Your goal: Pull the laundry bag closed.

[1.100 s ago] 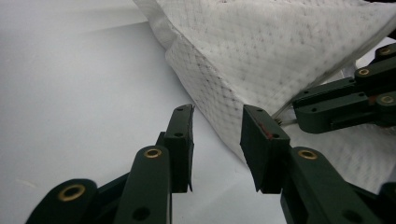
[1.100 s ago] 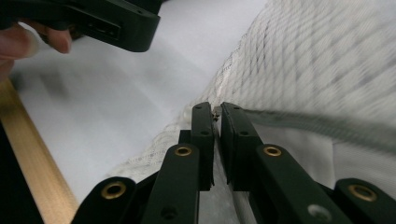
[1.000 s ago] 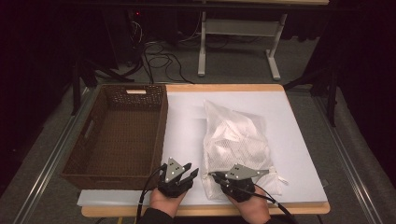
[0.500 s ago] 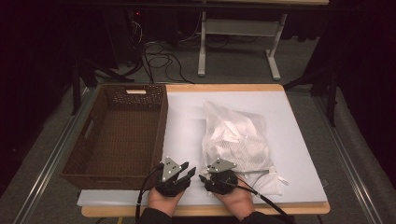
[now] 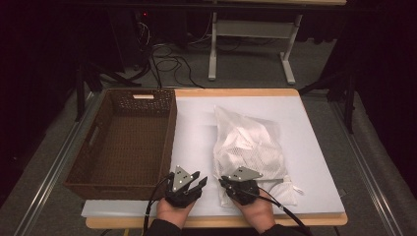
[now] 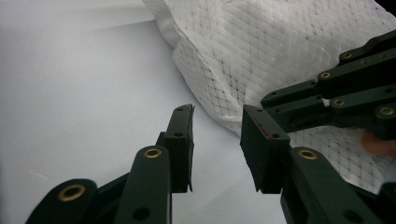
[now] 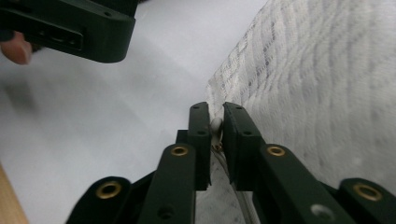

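The white mesh bag (image 5: 248,150) in front of you lies on the white sheet (image 5: 196,132) that covers the table, right of the brown wicker basket (image 5: 123,142), with its near edge at your hands. It is a soft, puffed laundry-style pouch of fine diamond-pattern netting, crumpled into folds and bulging with pale contents; in the left gripper view the weave (image 6: 261,51) reads clearly, with small dark flecks in it, and the bag's corner hangs just past your left jaws. A smaller white pouch (image 5: 287,191) lies against its near right corner. Your right gripper (image 7: 215,135) has just been closing, and its jaws now stand nearly together on a small pale zipper pull (image 7: 216,128) at the bag's edge, the netting rising beside the right jaw. Your left gripper (image 6: 217,140) is partly open with nothing between its jaws, hovering over bare sheet just beside the bag, close to your right gripper.
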`<state>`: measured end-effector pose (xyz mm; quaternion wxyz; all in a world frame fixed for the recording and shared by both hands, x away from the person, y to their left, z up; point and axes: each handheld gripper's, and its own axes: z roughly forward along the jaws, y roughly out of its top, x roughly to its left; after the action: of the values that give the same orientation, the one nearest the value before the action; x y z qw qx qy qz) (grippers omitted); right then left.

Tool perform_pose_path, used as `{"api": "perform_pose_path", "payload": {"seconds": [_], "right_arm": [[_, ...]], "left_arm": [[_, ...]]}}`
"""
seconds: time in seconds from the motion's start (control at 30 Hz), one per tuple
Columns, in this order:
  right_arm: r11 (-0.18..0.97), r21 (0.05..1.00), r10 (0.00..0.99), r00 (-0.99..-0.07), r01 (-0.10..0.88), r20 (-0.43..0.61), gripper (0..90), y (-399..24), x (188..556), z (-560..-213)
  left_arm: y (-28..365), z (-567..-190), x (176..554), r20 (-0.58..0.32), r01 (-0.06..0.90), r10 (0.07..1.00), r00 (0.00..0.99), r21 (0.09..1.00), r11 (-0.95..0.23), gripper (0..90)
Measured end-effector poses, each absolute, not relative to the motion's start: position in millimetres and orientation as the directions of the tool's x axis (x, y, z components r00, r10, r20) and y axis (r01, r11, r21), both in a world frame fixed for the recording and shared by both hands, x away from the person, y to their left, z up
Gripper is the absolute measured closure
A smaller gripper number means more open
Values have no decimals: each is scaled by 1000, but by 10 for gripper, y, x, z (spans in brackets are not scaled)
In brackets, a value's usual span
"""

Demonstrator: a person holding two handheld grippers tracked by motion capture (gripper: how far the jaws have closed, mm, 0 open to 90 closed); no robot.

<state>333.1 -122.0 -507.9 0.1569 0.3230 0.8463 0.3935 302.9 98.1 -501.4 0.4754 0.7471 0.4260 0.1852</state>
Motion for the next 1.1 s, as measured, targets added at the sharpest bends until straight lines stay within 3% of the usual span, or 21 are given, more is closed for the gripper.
{"api": "perform_pose_path", "payload": {"seconds": [0.47, 1.1], "right_arm": [[470, 767, 671, -742, 437, 11, 844, -1374, 3310, -5079], [505, 740, 633, -773, 445, 32, 855, -1272, 3368, -5141]], "left_arm": [[976, -5020, 3035, -129, 461, 812, 569, 868, -186, 642], [896, -5050, 3027, -116, 455, 794, 597, 864, -216, 633]]}}
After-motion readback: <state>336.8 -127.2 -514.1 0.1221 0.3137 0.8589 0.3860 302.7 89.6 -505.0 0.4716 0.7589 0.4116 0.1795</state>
